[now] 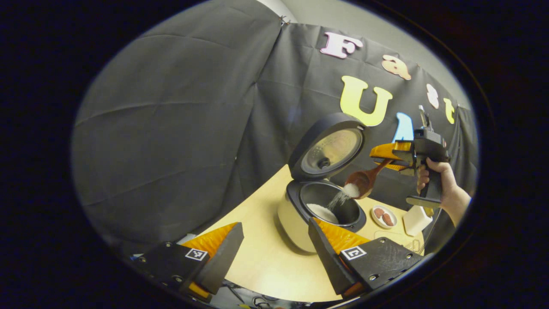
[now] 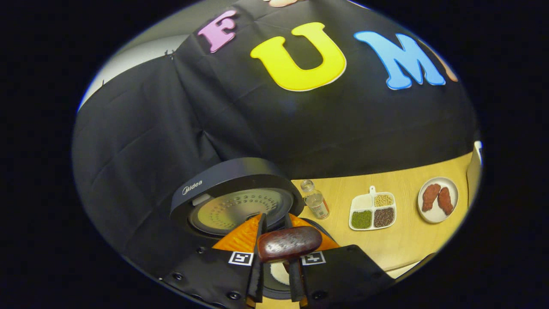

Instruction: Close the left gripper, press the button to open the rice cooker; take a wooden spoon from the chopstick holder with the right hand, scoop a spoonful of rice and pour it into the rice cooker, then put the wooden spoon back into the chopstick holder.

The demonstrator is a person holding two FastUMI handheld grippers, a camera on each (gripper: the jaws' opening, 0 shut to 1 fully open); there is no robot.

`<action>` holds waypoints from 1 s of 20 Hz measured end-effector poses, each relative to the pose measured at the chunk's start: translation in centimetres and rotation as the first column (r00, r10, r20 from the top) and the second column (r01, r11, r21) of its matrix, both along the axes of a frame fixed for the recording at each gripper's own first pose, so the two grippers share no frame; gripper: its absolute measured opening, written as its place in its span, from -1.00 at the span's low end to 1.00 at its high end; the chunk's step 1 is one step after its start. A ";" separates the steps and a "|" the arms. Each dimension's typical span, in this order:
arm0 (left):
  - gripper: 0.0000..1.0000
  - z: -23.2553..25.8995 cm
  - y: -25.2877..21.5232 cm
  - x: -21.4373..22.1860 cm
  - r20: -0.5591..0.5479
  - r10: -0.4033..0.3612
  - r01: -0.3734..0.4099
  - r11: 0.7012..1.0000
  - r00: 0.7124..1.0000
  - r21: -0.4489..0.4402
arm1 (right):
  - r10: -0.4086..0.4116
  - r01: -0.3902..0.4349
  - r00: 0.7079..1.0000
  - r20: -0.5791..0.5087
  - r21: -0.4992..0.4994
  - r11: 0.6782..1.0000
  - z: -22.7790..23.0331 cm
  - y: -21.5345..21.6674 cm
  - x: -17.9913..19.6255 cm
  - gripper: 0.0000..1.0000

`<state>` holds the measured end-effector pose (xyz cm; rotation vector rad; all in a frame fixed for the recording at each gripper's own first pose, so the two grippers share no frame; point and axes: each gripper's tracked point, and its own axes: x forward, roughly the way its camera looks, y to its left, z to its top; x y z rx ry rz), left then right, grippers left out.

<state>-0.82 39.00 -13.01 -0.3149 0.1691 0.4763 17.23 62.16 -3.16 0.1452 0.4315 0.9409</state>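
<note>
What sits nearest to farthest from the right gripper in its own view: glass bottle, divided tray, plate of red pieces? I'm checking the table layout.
From the right gripper, shut on the wooden spoon:
1. Glass bottle, just right of the open cooker lid.
2. Divided tray, mid-table, further right.
3. Plate of red pieces, at the far right.

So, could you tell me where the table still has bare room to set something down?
Bare table lies left of the rice cooker. Right of it is crowded: small bottle, divided tray, round plate.
</note>
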 end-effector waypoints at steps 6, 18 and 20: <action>0.92 0.1 -0.1 -0.2 -0.004 0.002 -0.002 1.000 1.000 0.007 | 0.080 -0.059 0.978 0.195 -0.112 0.992 -0.4 1.3 -0.9 -0.55; 0.93 -0.8 0.5 0.1 -0.006 0.012 -0.012 1.000 1.000 -0.009 | 0.251 -0.134 0.860 0.444 -0.277 0.951 -0.7 1.3 -2.5 -0.48; 0.94 -1.3 0.3 0.5 -0.008 -0.005 0.005 1.000 1.000 -0.018 | 0.263 -0.134 0.847 0.462 -0.293 0.947 -0.7 0.9 -2.7 -0.48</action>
